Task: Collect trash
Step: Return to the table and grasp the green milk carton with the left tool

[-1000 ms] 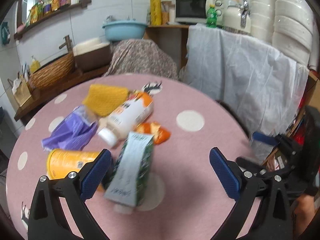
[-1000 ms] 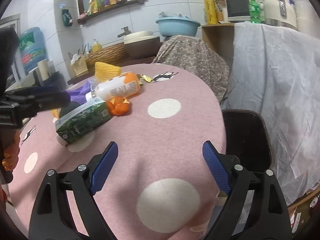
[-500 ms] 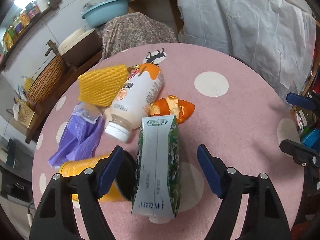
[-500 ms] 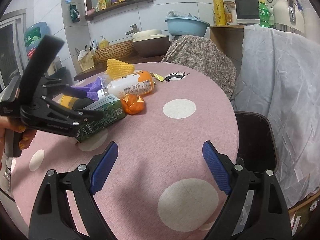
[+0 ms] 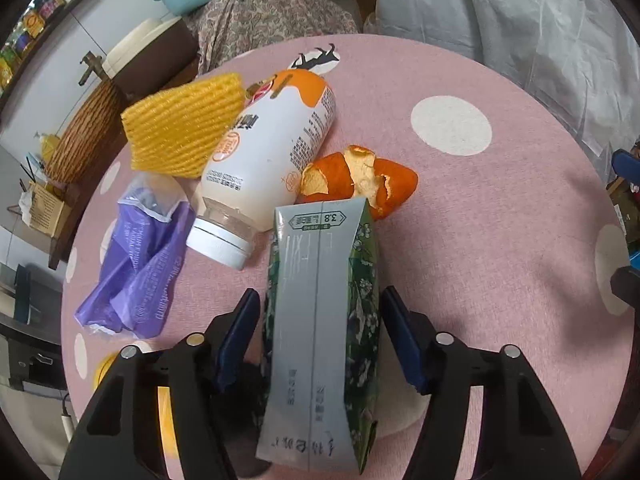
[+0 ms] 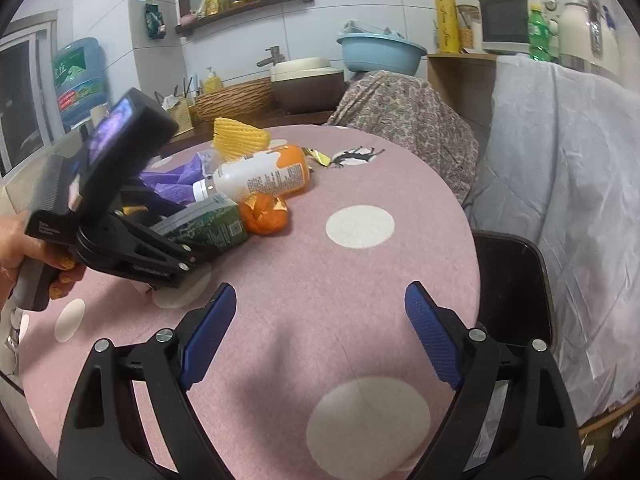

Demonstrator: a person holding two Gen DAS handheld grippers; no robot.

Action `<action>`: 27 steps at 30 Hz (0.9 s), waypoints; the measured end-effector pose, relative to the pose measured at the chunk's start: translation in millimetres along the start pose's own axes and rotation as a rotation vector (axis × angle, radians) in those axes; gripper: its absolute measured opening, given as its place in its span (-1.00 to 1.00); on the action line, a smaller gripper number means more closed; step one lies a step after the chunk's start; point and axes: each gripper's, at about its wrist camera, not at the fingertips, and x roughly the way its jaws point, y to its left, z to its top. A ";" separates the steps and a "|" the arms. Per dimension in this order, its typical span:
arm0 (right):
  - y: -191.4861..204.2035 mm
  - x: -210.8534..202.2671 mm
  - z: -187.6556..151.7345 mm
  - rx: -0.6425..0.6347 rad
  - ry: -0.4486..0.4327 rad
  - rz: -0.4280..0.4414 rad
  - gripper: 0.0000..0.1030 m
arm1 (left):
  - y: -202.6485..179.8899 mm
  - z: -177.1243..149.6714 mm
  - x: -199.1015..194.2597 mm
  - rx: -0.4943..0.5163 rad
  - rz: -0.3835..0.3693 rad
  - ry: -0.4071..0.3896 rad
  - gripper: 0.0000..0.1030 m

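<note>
Left gripper [image 5: 320, 340] fingers straddling the green carton [image 5: 320, 336], not yet clamping; right gripper [image 6: 320, 340] hovering spread wide above counter [image 6: 360, 280].

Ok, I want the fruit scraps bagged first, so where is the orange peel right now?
The orange peel lies on the pink table, in the left wrist view just beyond the far end of the green carton, right of the white bottle.

The carton [image 5: 320, 320] is lying on the table [image 5: 500, 240] between the left gripper's [image 5: 320, 332] fingers, with peel [image 5: 360, 178] and bottle [image 5: 268, 160] lying just behind it.
</note>
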 end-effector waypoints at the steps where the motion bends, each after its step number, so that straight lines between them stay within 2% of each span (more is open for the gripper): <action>1: 0.4 2.2 2.5 -0.008 0.005 0.007 0.66 | -1.2 -0.5 2.6 0.002 -0.002 0.007 0.10; 8: 2.6 21.5 15.6 -0.050 0.058 0.047 0.66 | 0.5 -2.9 0.0 -0.024 0.004 -0.029 0.07; 13: 8.1 33.2 19.2 -0.079 0.087 0.061 0.66 | 8.1 -8.9 -10.5 -0.103 -0.049 -0.086 0.07; 18: 11.2 41.7 25.3 -0.097 0.104 0.074 0.66 | 13.2 -26.9 -33.1 -0.204 -0.106 -0.186 0.07; 22: 18.1 35.1 29.3 -0.091 0.084 0.142 0.66 | 25.6 -50.4 -74.2 -0.300 -0.171 -0.309 0.07; 25: 33.5 28.8 31.4 -0.105 0.083 0.187 0.66 | 43.0 -68.4 -111.5 -0.350 -0.116 -0.403 0.07; 27: 56.3 22.7 32.5 -0.128 0.085 0.272 0.66 | 62.8 -87.9 -140.2 -0.396 -0.045 -0.462 0.07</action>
